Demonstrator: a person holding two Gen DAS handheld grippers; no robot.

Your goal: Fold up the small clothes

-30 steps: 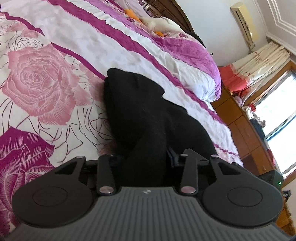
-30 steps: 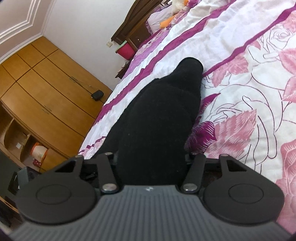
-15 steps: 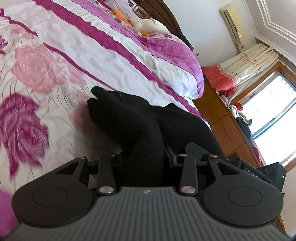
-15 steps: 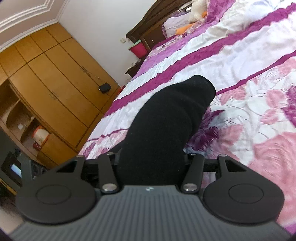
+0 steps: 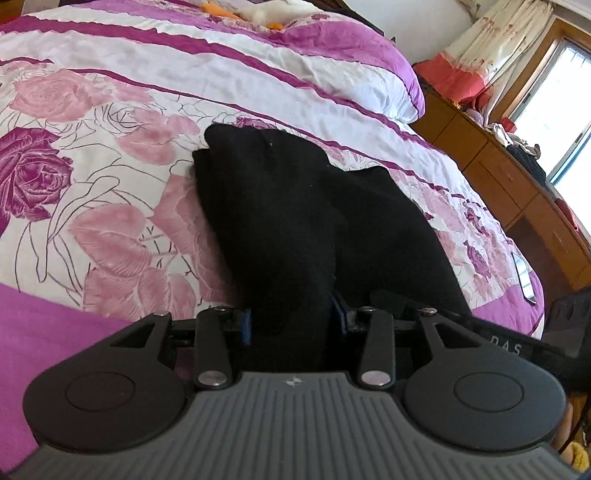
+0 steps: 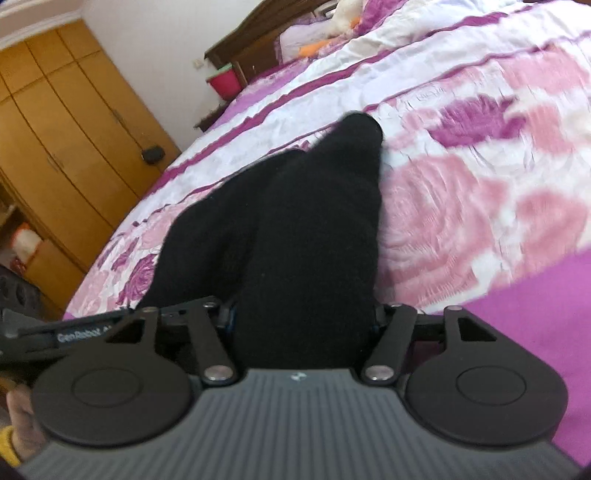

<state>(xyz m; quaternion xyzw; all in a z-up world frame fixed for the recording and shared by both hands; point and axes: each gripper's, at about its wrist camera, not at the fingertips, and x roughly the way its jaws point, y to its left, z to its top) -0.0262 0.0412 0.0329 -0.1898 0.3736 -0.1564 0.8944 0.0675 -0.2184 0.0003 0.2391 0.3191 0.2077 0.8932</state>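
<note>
A black garment (image 5: 277,206) lies in two overlapping lobes on the rose-print bedspread (image 5: 110,110), its near end running back into both grippers. My left gripper (image 5: 291,321) has the cloth filling the gap between its blue pads, and its jaws are opening. The same garment (image 6: 317,221) in the right wrist view fills my right gripper (image 6: 301,321), whose jaws are also opening. The two grippers sit side by side at the near end. The fingertips are hidden under the cloth.
The bedspread's plain purple border (image 5: 44,332) runs along the near edge. A phone (image 5: 524,277) lies at the bed's right edge, beside a wooden dresser (image 5: 517,192). A wooden wardrobe (image 6: 55,147) and a red bin (image 6: 223,81) stand left of the bed. Pillows (image 5: 332,33) lie at the headboard.
Both grippers have drawn back toward the bed's near edge with the garment, so the purple border now shows. The cloth lies flatter, and both pairs of jaws stand a little wider.
</note>
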